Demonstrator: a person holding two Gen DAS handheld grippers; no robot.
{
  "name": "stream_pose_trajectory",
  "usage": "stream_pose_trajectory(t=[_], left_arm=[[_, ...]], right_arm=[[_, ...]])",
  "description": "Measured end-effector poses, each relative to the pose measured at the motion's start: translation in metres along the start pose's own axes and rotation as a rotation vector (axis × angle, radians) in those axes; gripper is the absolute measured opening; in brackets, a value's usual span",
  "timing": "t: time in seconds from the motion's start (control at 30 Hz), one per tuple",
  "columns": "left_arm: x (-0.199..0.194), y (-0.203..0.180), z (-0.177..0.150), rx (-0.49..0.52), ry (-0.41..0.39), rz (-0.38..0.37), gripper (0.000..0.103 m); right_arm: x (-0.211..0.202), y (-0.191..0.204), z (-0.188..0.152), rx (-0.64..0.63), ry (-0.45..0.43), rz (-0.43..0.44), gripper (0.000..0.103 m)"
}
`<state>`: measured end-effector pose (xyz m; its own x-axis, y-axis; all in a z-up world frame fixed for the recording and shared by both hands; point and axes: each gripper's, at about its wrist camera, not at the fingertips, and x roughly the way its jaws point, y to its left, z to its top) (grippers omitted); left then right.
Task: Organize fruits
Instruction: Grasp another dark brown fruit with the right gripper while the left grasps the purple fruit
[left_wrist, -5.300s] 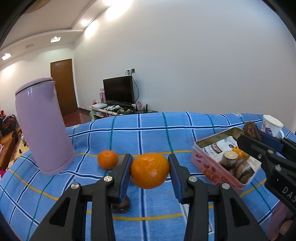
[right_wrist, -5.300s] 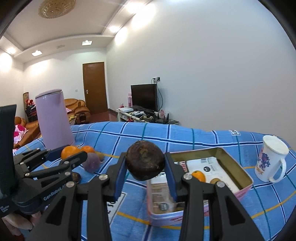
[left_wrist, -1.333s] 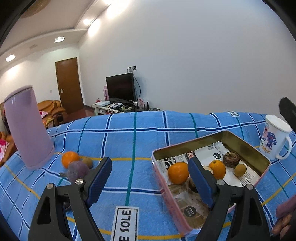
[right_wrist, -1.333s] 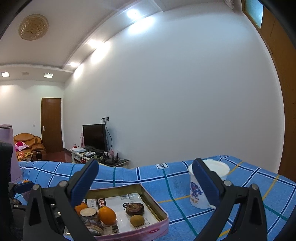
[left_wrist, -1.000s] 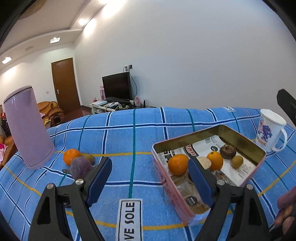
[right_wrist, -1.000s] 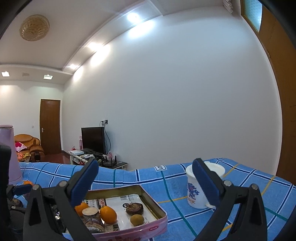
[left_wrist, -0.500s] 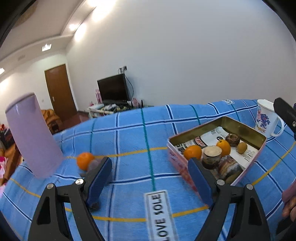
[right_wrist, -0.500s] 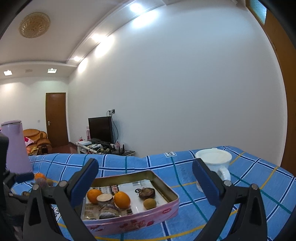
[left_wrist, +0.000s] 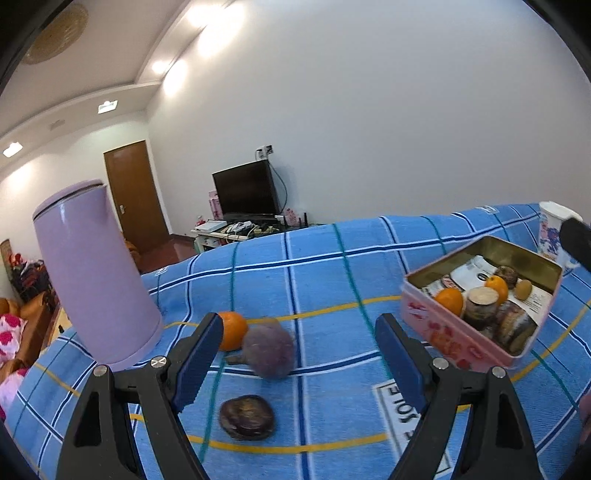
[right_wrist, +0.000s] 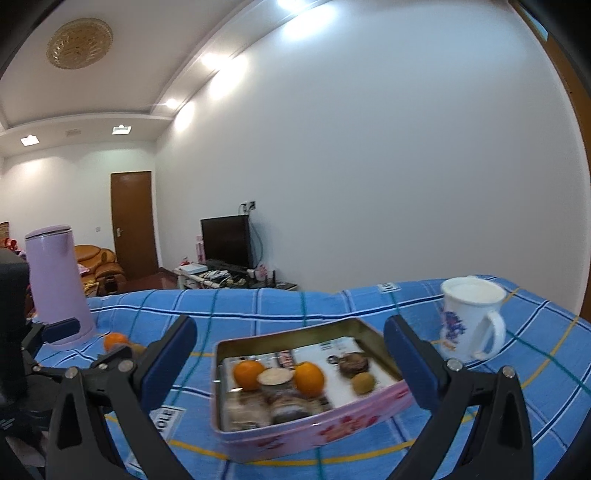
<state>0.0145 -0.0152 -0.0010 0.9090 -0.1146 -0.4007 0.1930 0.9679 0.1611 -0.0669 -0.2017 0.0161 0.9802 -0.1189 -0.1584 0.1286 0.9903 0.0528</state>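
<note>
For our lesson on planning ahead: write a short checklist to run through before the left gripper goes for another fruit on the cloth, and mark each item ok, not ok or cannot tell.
1. Left gripper open and empty: ok.
2. Right gripper open and empty: ok.
3. Fruit left on the cloth, namely orange, purple fruit and dark brown fruit: ok.
4. Purple fruit lies between the left fingers' line: ok.
5. Pink tin has free room: ok.
6. Purple fruit clear of the orange: cannot tell.
</note>
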Motion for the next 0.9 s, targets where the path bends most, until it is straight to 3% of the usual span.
stream_pose_trajectory(t=[0.33, 0.7, 0.9], left_arm=[[0.014, 0.047, 0.003, -0.076, 0.055, 0.005, 0.085], [0.039, 0.138, -0.001, -0.17, 0.147, 0.164, 0.085], [0.042, 0.159, -0.006, -0.214, 0.165, 0.21, 0.085]], right_arm=[[0.014, 0.044, -0.006, 0.001, 0.046, 0.089, 0.103], [0.042, 0.096, -0.016, -0.035, 0.187, 0.218, 0.103], [0.063, 0.134, -0.026, -0.081, 0.319, 0.33, 0.102]])
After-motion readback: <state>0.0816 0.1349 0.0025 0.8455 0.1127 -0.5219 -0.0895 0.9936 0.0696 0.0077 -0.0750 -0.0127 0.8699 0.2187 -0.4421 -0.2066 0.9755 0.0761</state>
